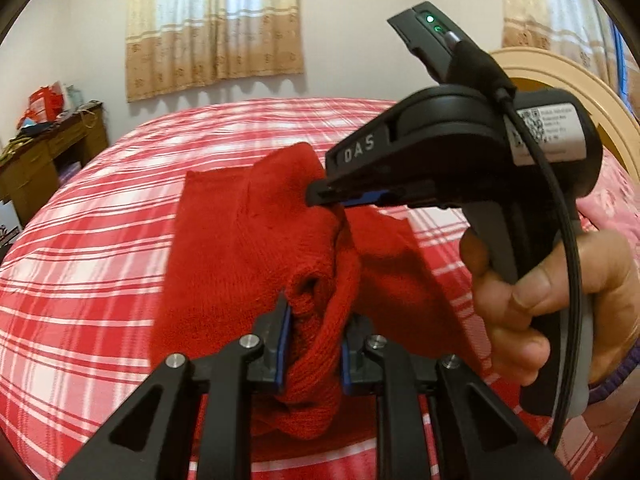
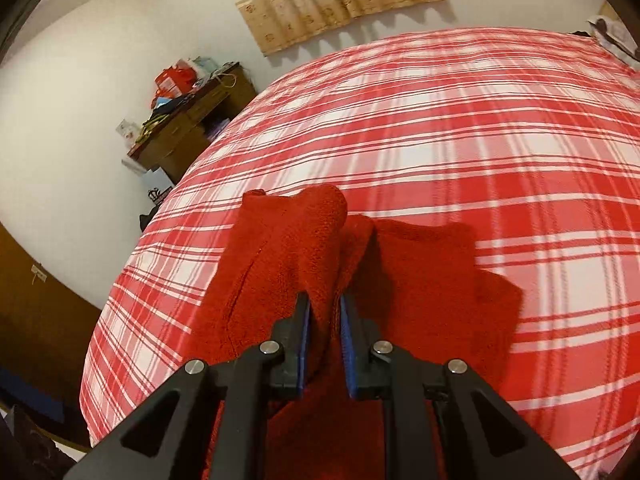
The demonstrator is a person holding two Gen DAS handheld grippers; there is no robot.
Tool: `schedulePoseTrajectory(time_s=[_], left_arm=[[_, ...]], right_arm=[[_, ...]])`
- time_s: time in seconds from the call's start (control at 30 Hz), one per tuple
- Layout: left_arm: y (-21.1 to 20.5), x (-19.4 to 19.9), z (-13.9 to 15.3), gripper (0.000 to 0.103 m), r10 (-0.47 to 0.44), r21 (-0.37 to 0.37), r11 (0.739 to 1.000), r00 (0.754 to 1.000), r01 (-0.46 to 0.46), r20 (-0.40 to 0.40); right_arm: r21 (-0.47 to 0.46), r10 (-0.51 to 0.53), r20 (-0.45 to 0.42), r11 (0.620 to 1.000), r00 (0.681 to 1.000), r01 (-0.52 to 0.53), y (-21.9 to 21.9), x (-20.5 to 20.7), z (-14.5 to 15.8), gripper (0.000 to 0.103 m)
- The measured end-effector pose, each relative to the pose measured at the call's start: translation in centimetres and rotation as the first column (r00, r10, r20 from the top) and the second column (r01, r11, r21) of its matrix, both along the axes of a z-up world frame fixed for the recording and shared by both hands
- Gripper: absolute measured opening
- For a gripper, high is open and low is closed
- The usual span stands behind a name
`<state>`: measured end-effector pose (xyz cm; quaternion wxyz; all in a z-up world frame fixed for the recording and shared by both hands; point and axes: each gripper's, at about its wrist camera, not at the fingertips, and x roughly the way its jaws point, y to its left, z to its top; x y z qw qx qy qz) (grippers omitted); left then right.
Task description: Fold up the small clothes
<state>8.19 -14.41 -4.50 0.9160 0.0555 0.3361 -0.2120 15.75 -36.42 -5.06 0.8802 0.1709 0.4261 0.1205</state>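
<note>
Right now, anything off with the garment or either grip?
Nothing damaged. The red knit garment is bunched rather than flat: the left gripper pinches a thick wad of it, the right gripper clamps another fold, and the cloth hangs twisted between them above the plaid bedspread. Expected mid-fold.

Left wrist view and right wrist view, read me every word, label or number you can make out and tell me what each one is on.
"DAS": white letters on the black body of the right gripper, seen in the left wrist view.
White sticker on that gripper's body: a QR code and small print, too small to read.
Right wrist view: no readable text.
</note>
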Motion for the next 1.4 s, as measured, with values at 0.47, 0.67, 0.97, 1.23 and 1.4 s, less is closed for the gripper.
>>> schedulePoseTrajectory(time_s=[0.47, 0.67, 0.97, 1.23, 1.4], left_arm=[[-5.6, -0.7, -1.5, 0.02, -0.129, 0.027, 0.991, 0.99, 0.13, -0.058], [-5.1, -1.9, -1.5, 0.026, -0.137, 0.043, 0.989, 0.988, 0.141, -0.074], [-0.1, -8.1, -0.3, 0.063, -0.135, 0.005, 0.991, 0.986, 0.136, -0.1], [5.3, -7.9, -1.9, 0.068, 0.071, 0.012, 0.997, 0.984, -0.07, -0.165], [4.3, -7.6, -2.1, 0.068, 0.093, 0.054, 0.995, 0.985, -0.086, -0.147]], right_arm=[[0.018, -0.116, -0.076, 0.993, 0.99, 0.118, -6.3, -0.9, -4.7, 0.014], [0.018, -0.143, -0.07, 0.989, 0.987, 0.144, -6.0, -1.2, -5.0, 0.019], [0.067, -0.247, 0.006, 0.967, 0.969, 0.246, -9.1, -10.4, -1.2, 0.038], [0.075, -0.226, 0.026, 0.972, 0.974, 0.223, -5.9, -17.4, -1.4, 0.041], [-0.092, -0.112, 0.124, 0.988, 0.986, 0.124, -1.6, -17.5, 0.6, 0.041]])
